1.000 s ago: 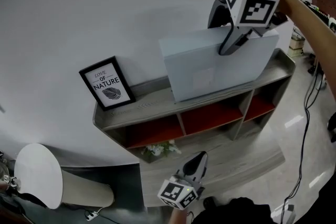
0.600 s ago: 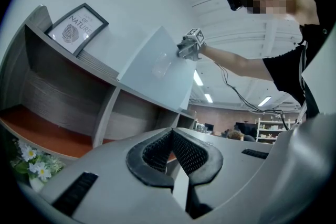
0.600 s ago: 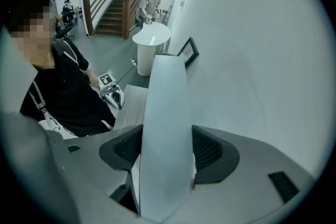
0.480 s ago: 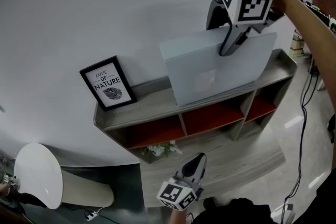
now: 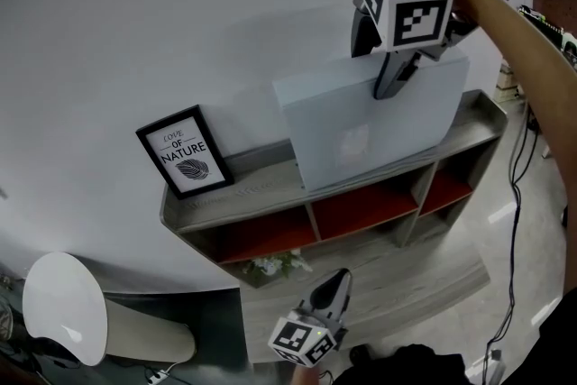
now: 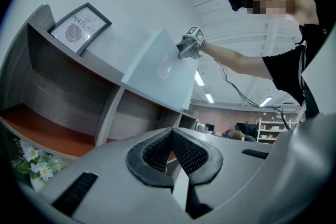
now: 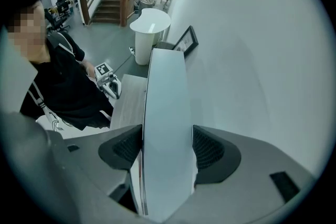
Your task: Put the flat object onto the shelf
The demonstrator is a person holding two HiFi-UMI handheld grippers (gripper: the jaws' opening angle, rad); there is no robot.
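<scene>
Overhead, right tool [image 5: 383,68] clamping pale flat panel [image 5: 370,126] at grey shelf [image 5: 261,187], left tool [image 6: 169,150] closed, empty.

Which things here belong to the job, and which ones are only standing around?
Job: flat panel; right gripper, fingers shut on the panel's top edge; shelf.
Standing around: framed picture; flowers; round white table; left gripper, shut and empty.

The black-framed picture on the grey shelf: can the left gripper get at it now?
Probably yes. The left gripper hangs low, shut and empty; the black-framed picture stands apart from the pale flat panel.
</scene>
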